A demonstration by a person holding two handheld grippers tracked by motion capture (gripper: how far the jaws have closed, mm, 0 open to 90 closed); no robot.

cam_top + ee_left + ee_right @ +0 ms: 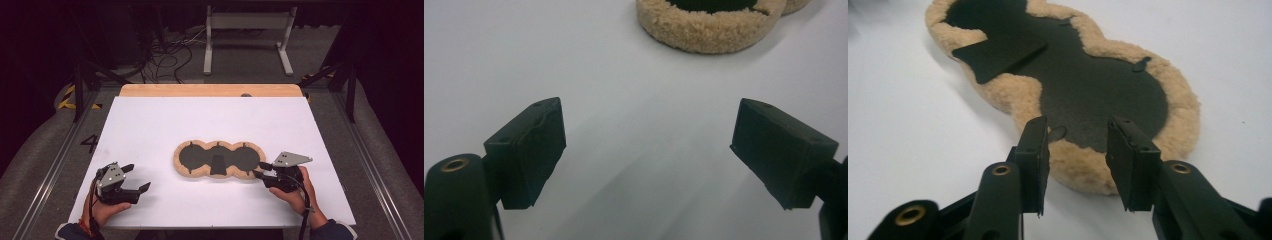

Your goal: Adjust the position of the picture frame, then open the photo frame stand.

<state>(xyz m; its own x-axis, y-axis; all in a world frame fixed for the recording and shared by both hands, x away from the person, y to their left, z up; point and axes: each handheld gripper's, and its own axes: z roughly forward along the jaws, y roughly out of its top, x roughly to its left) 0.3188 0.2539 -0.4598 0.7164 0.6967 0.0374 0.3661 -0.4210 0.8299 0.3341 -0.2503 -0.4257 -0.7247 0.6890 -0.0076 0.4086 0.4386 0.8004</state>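
From above our own edge of the white table, we look forward and down, far enough back to take in the whole top and the floor beyond the fleece pad. The left gripper camera sits low and close to the tabletop, facing the pad's near rounded end across bare white surface. The right gripper camera hovers right at the pad's end lobe, looking along its length. All three views share the pad and the table around it.
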